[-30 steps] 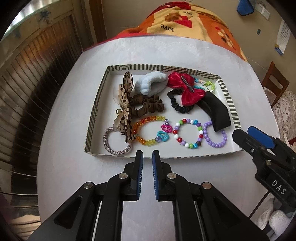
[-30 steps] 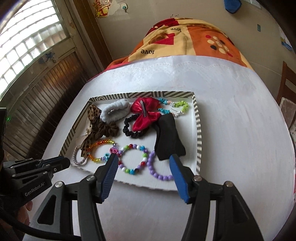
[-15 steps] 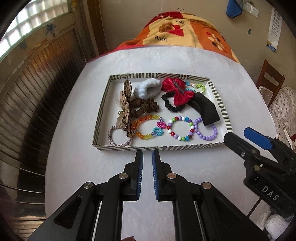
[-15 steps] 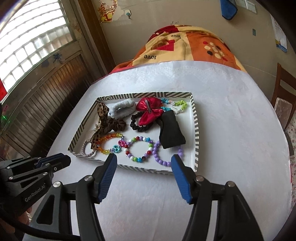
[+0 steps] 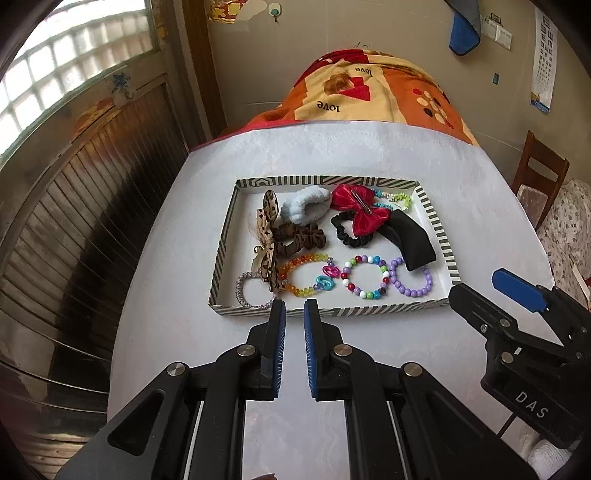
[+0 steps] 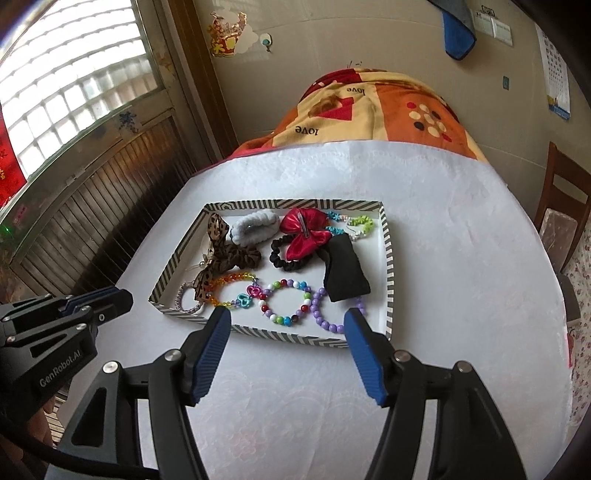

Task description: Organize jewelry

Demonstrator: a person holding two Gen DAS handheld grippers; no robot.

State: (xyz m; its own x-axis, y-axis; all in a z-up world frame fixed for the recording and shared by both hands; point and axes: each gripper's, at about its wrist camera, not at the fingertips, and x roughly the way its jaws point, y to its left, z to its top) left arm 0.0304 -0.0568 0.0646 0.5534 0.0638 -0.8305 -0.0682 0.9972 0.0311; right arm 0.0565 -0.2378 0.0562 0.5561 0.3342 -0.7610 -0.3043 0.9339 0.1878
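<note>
A home: patterned blanket [image 5: 373, 92], wooden chair [image 5: 535, 173], window [image 6: 62, 92].

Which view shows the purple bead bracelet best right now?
The left wrist view: the purple bead bracelet is clear of the fingers, only its far side under the black hair piece. In the right wrist view, a blue finger covers its near right part.

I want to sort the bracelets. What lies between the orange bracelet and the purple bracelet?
The multicolored bead bracelet lies between the orange bracelet and the purple bracelet; both wrist views show it.

White tablecloth [image 5: 332, 155], orange patterned blanket [image 5: 369, 92] beyond, wooden chair [image 6: 561, 206], blue cloth [image 5: 463, 35] on wall.
</note>
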